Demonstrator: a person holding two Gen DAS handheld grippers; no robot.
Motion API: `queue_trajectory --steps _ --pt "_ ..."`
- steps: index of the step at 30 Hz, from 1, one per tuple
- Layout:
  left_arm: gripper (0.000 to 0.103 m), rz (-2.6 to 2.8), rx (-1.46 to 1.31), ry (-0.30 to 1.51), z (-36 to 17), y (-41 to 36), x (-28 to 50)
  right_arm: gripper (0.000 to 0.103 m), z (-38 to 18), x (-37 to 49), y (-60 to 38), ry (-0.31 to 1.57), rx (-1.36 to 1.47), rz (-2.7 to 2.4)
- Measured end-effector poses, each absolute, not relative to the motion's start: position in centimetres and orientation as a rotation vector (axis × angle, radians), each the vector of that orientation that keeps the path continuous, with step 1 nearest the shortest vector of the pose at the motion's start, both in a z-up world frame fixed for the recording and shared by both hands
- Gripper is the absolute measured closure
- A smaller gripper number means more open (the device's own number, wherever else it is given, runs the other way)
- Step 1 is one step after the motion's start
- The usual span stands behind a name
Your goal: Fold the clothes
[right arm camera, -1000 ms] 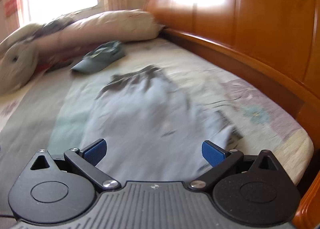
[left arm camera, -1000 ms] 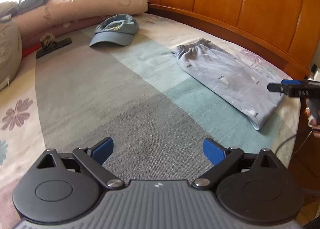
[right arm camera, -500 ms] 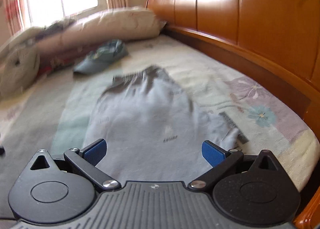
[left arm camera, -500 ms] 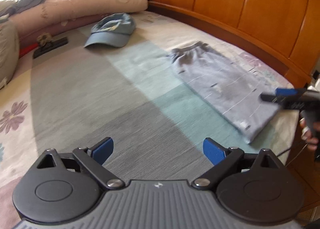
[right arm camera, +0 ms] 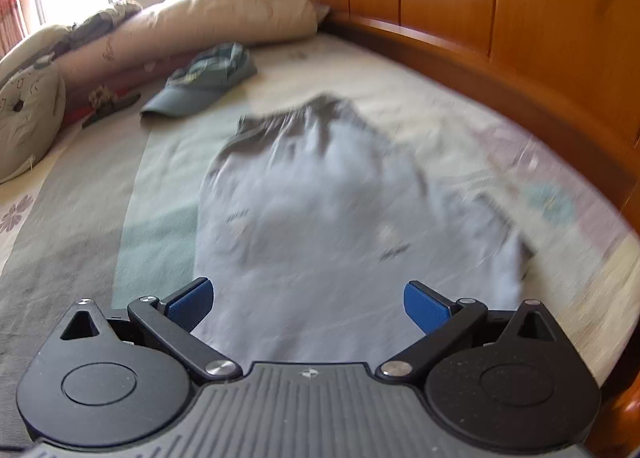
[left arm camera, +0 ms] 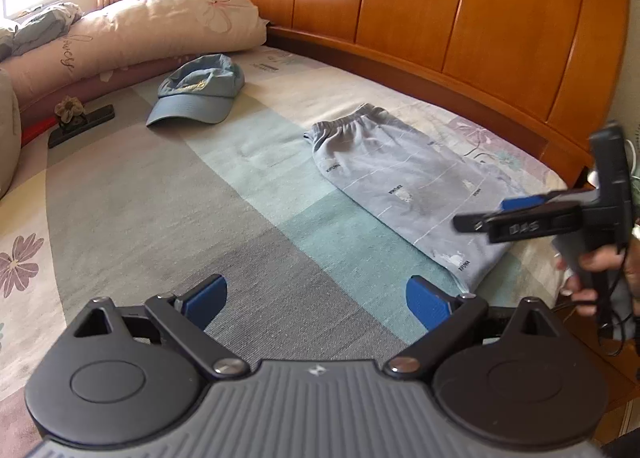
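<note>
Bedroom, wooden headboard along the far side of a bed covered by a sheet in grey, teal and cream blocks with flower prints.

Item 1: grey trousers, folded lengthwise, lying flat on the bed near the headboard, waistband toward the pillows, leg ends toward us at the bed's edge. In the right wrist view the trousers fill the centre, blurred.

Item 2: blue cap, on the sheet just short of the pillows, well apart from the trousers.

Item 3: long pillow with flower print, against the headboard's end; a second cushion lies at the left edge in the right wrist view.

Item 4: dark flat object with a small flower piece on it, near the pillow; we cannot tell what it is.

Item 5: left gripper, fingers spread wide, holding nothing, over the grey part of the sheet, beside the trousers.

Item 6: right gripper, fingers likewise wide apart and empty, over the leg end of the trousers. From the left wrist view we see this right gripper side-on above the trousers' near end, gripped by our right hand; whether it touches the cloth we cannot tell.
</note>
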State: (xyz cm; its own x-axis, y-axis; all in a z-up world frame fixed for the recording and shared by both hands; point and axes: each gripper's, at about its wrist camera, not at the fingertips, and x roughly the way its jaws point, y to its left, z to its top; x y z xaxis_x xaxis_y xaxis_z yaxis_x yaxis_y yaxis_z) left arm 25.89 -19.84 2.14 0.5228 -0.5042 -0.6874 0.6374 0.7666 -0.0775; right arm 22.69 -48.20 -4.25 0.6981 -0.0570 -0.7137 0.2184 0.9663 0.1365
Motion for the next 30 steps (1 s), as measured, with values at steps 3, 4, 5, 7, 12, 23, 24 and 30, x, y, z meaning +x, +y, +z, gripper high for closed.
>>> queue_trajectory --steps 3,4,5,7,12,23,24,30 --pt "0.007 -0.717 0.195 0.735 2.5 -19.1 25.5 0.000 -4.7 22.8 -47.6 0.833 0.266 -0.184" --pt "0.007 -0.729 0.195 0.726 2.7 -18.9 25.3 0.000 -4.5 22.6 -47.3 0.836 0.282 -0.197" --pt "0.007 -0.743 0.195 0.718 2.8 -18.6 25.2 0.000 -4.0 22.2 -47.0 0.825 0.295 -0.205" --pt "0.007 -0.769 0.197 0.701 3.2 -17.9 24.9 0.000 -2.8 21.1 -46.2 0.800 0.309 -0.222" --pt "0.007 -0.825 0.186 0.686 3.4 -16.6 24.7 0.000 -0.7 17.7 -43.7 0.781 0.337 -0.302" --pt "0.007 -0.956 0.208 0.652 4.3 -16.2 23.8 0.000 3.2 11.7 -36.2 0.777 0.316 -0.428" --pt "0.007 -0.964 0.213 0.646 4.4 -16.3 23.6 0.000 3.5 11.3 -35.7 0.773 0.308 -0.435" --pt "0.001 -0.943 0.268 0.561 5.4 -16.3 22.2 0.000 4.6 9.7 -34.1 0.764 0.306 -0.476"
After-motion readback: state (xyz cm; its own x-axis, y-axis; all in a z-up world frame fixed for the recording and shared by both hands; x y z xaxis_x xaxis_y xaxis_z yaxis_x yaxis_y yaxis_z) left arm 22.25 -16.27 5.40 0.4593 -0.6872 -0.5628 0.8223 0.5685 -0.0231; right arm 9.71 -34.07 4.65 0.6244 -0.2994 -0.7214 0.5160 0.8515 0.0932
